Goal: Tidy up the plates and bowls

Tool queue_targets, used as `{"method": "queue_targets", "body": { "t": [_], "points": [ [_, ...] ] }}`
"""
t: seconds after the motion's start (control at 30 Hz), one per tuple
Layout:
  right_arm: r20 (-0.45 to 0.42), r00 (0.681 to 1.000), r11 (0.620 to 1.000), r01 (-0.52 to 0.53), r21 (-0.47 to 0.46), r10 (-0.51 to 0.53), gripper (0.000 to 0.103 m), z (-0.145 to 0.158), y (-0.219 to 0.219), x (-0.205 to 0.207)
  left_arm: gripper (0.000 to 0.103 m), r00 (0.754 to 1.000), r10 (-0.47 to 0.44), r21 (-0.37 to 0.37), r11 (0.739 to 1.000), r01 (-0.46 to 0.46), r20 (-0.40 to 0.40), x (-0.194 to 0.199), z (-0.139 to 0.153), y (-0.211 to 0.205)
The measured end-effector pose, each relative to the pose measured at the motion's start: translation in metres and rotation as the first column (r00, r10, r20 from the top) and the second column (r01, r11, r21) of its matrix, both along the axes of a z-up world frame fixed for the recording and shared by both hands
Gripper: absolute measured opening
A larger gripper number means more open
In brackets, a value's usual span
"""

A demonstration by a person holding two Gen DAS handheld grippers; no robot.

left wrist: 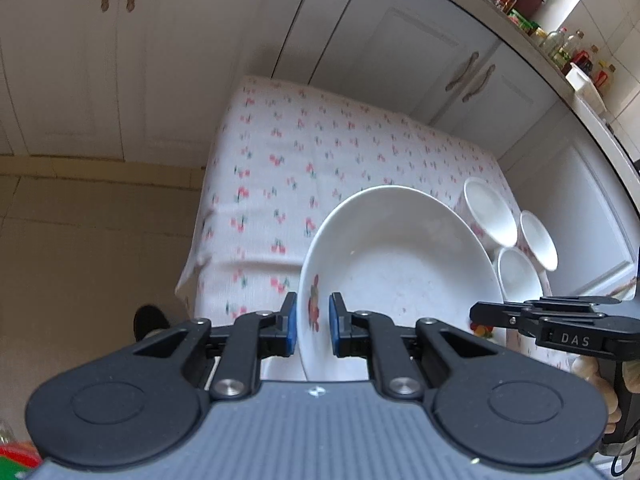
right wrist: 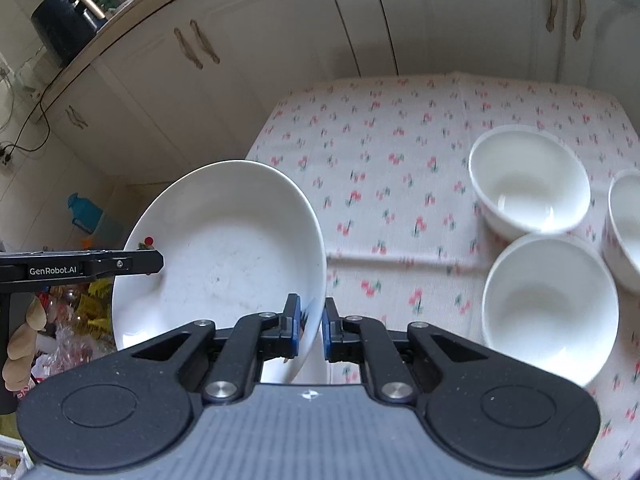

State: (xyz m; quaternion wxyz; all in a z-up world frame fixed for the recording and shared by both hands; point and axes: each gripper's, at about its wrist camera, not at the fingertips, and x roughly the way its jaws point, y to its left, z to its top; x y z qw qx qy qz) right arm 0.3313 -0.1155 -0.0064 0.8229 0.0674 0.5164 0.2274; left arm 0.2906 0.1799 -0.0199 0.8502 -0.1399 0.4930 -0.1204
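On the left, the left gripper (left wrist: 313,325) has its blue-padded jaws closed on the near-left rim of a white plate (left wrist: 404,280), right at a red flower print on that rim. The plate is deep, tilted, and held up in the air above the near edge of the table (left wrist: 280,152), which wears a white cloth with small red cherries. In the right wrist view the same plate (right wrist: 224,248) hangs partly past the table's left edge (right wrist: 280,120), over the floor and some clutter below.

Across the plate, the right gripper (right wrist: 311,326) has its jaws narrowed onto the opposite rim, pinching the thin edge between the blue pads. So the plate is carried by both grippers at once, one on each side. The person's fingers (right wrist: 24,340) show around the left gripper's handle.

Further right, three white bowls stand upright on the cloth near the table's right edge: a far bowl (right wrist: 528,180), a near bowl (right wrist: 550,304) just beside it, and a third bowl (right wrist: 626,228) cut off by the frame. They sit close together; whether they touch cannot be told. Behind the table run pale cabinet doors (right wrist: 280,28).
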Motion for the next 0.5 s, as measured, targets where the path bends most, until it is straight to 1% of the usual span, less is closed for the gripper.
{"method": "queue_targets", "body": {
  "t": [0.17, 0.33, 0.5],
  "points": [
    [-0.037, 0.999, 1.0, -0.009, 0.0, 0.009, 0.014, -0.014, -0.002, -0.02, 0.012, 0.999, -0.001, 0.003, 1.0, 0.001, -0.033, -0.019, -0.014, -0.002],
    [-0.057, 0.998, 1.0, -0.012, -0.012, 0.011, 0.014, -0.026, 0.0, -0.03, 0.012, 0.999, 0.002, 0.001, 1.0, -0.002, -0.046, -0.03, -0.024, -0.003],
    [-0.043, 0.999, 1.0, -0.013, -0.022, 0.012, 0.014, -0.026, 0.0, -0.036, 0.012, 0.998, -0.006, 0.025, 1.0, 0.008, -0.057, -0.033, -0.031, -0.007]
  ]
}}
